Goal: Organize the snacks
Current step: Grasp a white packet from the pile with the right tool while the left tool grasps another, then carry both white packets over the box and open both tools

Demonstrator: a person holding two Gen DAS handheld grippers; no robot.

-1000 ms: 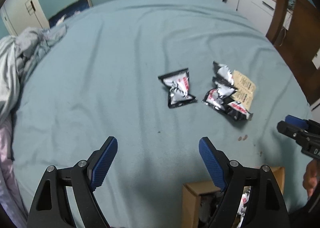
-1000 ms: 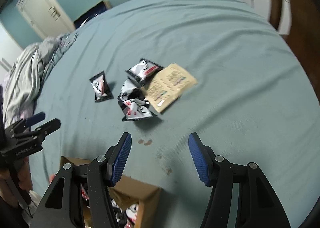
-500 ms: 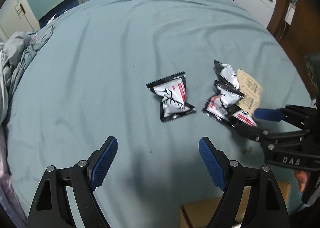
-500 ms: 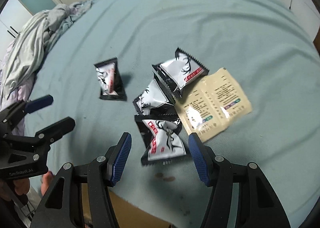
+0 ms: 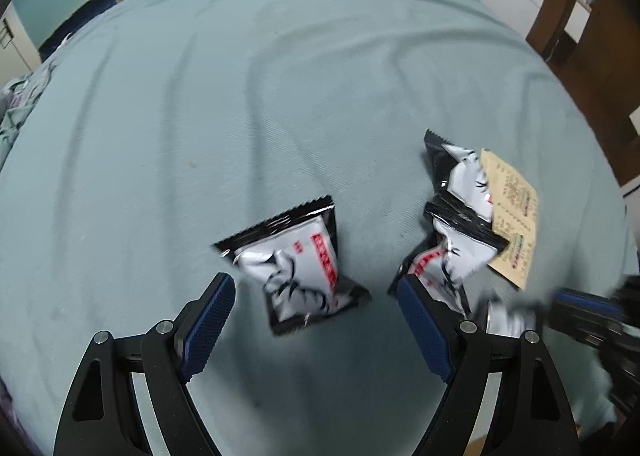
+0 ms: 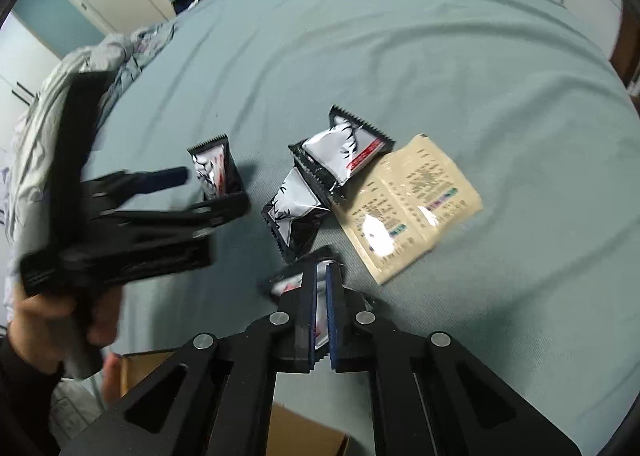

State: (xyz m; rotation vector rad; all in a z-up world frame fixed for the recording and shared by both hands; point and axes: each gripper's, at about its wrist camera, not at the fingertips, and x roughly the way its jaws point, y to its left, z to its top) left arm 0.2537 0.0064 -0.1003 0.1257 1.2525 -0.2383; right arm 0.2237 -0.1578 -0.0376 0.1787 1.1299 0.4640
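Teal bed sheet [image 5: 280, 96] under scattered snacks; right gripper [image 6: 321, 276] clamped on a black-and-white packet [image 6: 316, 284], left gripper [image 5: 316, 308] wide open around a lone packet [image 5: 298, 268], holding nothing

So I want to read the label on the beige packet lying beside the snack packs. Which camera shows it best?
The right wrist view: the beige packet lies flat and nearly whole there, its printed face up, with only one corner under a black-and-white snack pack. The left wrist view shows it small and blurred at the right, partly behind snack packs.
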